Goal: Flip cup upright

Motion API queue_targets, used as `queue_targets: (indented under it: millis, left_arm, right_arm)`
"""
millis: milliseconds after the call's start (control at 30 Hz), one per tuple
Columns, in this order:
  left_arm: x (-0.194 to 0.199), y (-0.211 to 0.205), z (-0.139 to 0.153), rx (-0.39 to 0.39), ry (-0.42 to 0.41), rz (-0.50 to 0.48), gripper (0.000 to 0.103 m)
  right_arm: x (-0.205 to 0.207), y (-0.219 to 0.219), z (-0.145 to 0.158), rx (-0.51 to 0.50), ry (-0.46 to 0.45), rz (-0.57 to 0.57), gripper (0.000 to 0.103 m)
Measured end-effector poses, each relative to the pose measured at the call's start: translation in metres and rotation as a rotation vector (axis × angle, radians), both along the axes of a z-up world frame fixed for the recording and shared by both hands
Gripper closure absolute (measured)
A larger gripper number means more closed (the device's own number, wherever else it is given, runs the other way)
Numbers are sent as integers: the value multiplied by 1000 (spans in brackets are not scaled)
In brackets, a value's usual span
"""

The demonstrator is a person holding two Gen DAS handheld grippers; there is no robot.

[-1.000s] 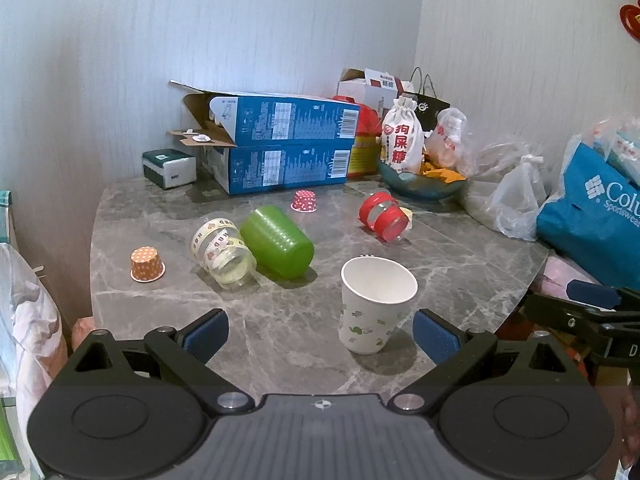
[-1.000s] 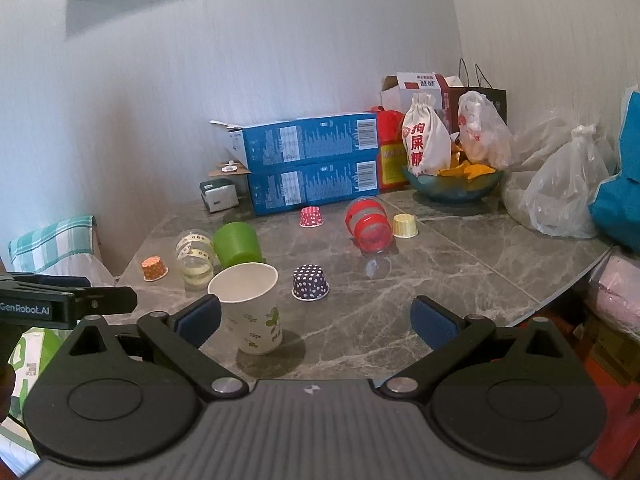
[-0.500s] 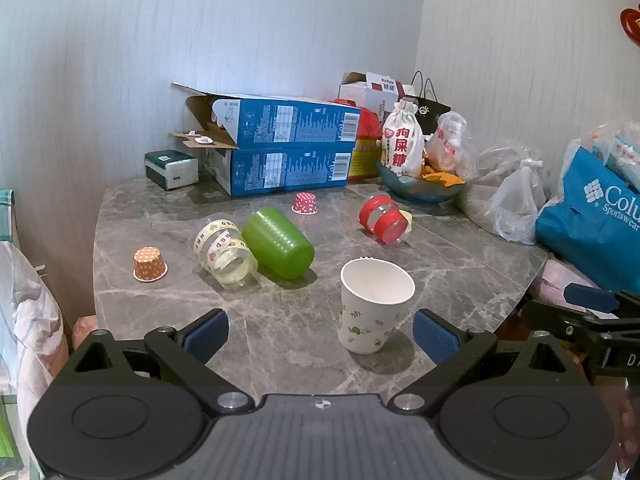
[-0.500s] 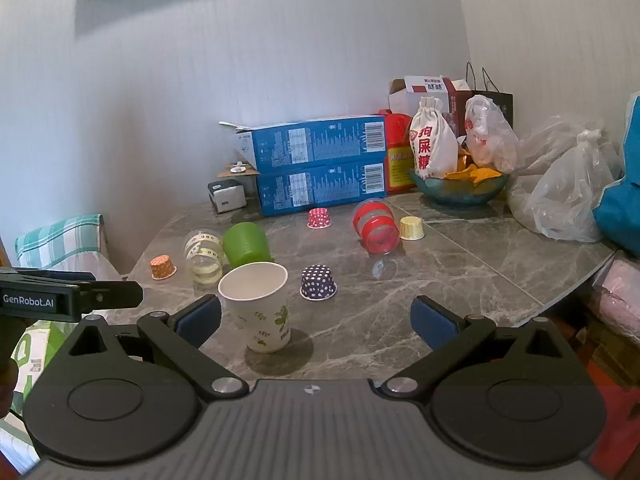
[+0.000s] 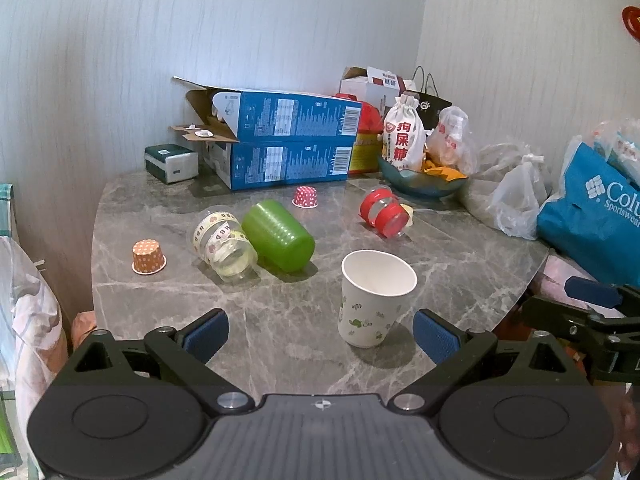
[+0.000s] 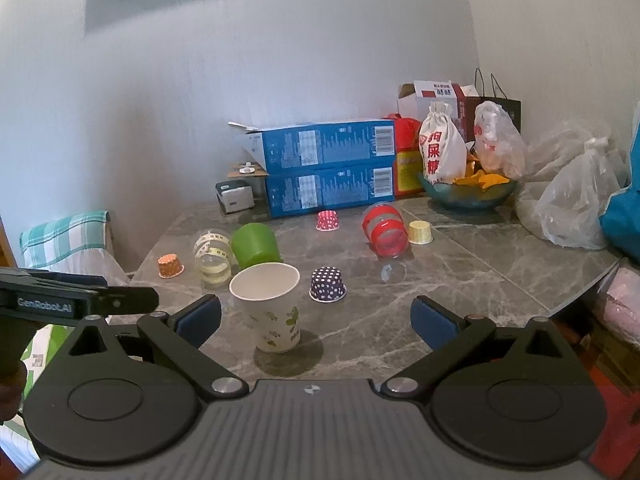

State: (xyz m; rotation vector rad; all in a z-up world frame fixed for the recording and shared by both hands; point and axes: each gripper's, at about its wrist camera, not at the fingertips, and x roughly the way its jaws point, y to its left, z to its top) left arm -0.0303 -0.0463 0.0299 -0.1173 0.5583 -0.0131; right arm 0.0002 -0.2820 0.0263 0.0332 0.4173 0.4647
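A white paper cup (image 5: 374,298) with green leaf print stands upright on the grey marble table (image 5: 280,336); it also shows in the right wrist view (image 6: 272,306). A green cup (image 5: 278,236) lies on its side beside a clear taped cup (image 5: 224,244), also on its side. A red cup (image 5: 382,216) lies tipped further back. My left gripper (image 5: 320,334) is open and empty, just short of the paper cup. My right gripper (image 6: 316,318) is open and empty, with the paper cup near its left finger.
Small cupcake liners stand upside down: orange (image 5: 148,257), red dotted (image 5: 305,197), dark dotted (image 6: 328,284), yellow (image 6: 420,232). Blue boxes (image 5: 280,148), a snack bowl (image 5: 420,176) and plastic bags (image 5: 516,196) crowd the back. A blue bag (image 5: 592,216) sits right.
Both grippers have drawn back and risen a little from the table. The paper cup stays upright where it stood. Both stay open.
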Motion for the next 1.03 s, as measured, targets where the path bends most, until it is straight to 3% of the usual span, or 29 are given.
queue_targets:
  millis: [800,1033]
  left_arm:
    - [-3,-1,2,5,-15,3,3]
    - [-2,1,0,31,-56,9,3]
  right_arm:
    - [-5,2,1,-3,-4,19,1]
    - [-2,6,-3,-6,8,20,1]
